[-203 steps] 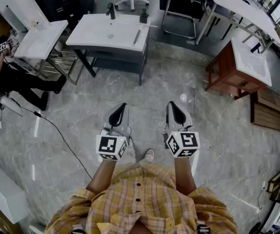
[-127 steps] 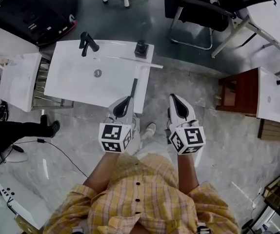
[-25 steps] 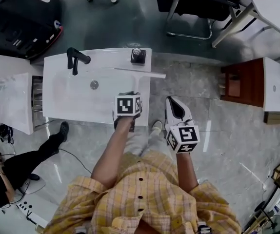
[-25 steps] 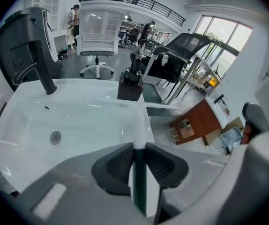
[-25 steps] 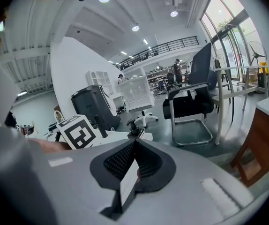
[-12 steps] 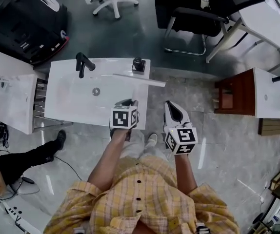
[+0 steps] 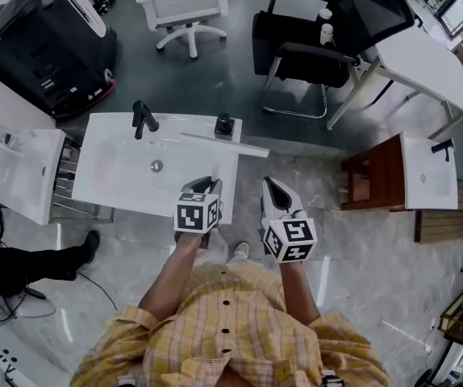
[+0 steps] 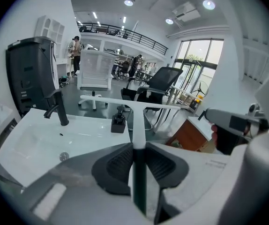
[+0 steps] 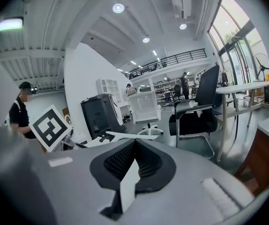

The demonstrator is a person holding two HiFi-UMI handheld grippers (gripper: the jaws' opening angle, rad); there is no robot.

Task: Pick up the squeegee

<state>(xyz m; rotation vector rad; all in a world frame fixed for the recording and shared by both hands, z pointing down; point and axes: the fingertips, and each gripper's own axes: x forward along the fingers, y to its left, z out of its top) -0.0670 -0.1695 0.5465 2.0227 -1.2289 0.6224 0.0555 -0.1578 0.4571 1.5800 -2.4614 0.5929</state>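
Squeegee (image 8: 137, 124) in left tongs (image 8: 138, 148), grip hidden overhead

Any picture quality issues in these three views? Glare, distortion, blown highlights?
Head view: wide-angle bending towards the edges, and streaks of glare on the glossy floor. Left gripper view: strong fisheye with black corners; the windows are washed out, while the squeegee is fairly sharp. Right gripper view: same fisheye and dark corners, and a ceiling light shows as a bright blob.

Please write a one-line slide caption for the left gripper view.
Left gripper clamps the squeegee by its handle, blade crosswise; a white sink with black faucet lies beyond.
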